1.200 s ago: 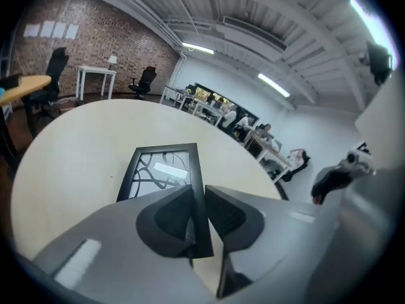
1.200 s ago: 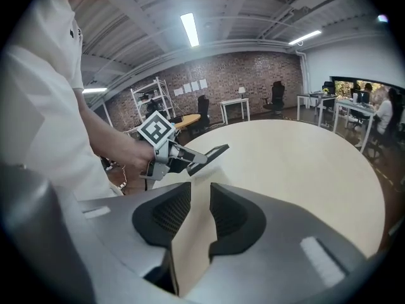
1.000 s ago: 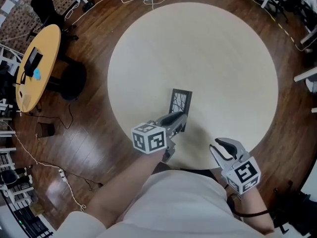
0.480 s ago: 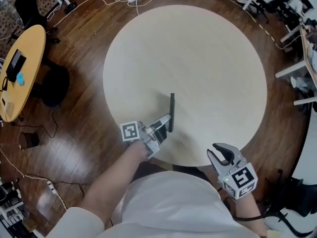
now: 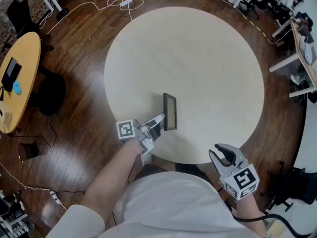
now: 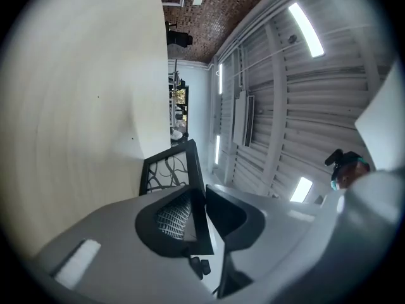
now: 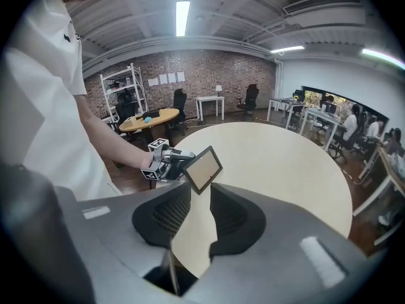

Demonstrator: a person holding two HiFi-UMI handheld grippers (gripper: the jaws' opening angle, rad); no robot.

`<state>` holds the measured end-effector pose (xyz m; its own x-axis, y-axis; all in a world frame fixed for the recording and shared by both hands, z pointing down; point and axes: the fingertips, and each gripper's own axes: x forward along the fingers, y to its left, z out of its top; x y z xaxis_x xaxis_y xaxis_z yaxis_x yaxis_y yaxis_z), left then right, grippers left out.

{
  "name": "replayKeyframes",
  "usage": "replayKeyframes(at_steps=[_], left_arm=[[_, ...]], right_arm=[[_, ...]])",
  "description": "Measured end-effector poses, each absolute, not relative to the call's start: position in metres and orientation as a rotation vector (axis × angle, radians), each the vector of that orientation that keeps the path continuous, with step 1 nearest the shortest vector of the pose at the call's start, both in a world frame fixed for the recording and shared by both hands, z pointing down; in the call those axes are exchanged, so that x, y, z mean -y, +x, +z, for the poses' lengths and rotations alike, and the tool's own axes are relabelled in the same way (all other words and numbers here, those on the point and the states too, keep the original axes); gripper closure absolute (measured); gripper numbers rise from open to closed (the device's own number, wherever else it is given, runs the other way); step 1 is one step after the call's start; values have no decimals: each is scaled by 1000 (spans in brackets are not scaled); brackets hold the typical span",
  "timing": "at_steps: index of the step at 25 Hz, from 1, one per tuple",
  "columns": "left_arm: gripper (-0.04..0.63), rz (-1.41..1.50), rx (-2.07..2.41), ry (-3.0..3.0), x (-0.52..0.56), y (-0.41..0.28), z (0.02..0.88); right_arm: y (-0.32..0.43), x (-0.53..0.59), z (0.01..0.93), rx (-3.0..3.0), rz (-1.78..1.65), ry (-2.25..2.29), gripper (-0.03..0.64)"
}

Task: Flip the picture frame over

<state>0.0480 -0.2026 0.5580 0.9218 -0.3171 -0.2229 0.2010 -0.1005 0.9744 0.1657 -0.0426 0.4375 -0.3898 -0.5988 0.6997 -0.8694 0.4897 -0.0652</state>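
My left gripper (image 5: pixel 158 121) holds the black picture frame (image 5: pixel 170 111) by its near edge, just above the round pale table (image 5: pixel 198 58) near its front. The jaws are opening, with the frame's edge still between them. From the head view the frame leans over and shows its plain back. The left gripper view shows its branch-pattern picture side (image 6: pixel 166 171) facing the tabletop, with the gripper (image 6: pixel 204 198) around the edge. The right gripper view shows the tan back (image 7: pixel 201 168). My right gripper (image 5: pixel 224 155) hangs off the table's front edge, open and holding nothing (image 7: pixel 197 202).
A yellow oval table (image 5: pixel 20 78) and a black chair (image 5: pixel 49 93) stand at the left on the wooden floor. White cables (image 5: pixel 119 4) lie beyond the table. Desks (image 5: pixel 297 48) stand at the right.
The left gripper rolled and turned the frame from showing its branch picture, through edge-on, to showing its plain back. It also shifted slightly left. The right gripper barely moved.
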Motion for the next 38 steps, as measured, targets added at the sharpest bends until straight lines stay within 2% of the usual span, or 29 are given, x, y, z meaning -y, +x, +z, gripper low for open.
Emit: replayKeyframes(at_steps=[4, 14, 24, 31, 38], left_arm=[[574, -362, 114, 1637, 208, 37, 568], [580, -249, 90, 1656, 210, 44, 582], [595, -46, 248, 1707, 220, 44, 611], [595, -49, 214, 1758, 217, 40, 590], [595, -7, 121, 1935, 178, 25, 534]], right_arm=[[160, 38, 440, 2107, 592, 1237, 518], [157, 26, 441, 2075, 632, 1284, 517], [154, 31, 438, 2075, 630, 1304, 518], [146, 21, 438, 2056, 637, 1359, 518], [123, -18, 452, 2046, 678, 1377, 518]])
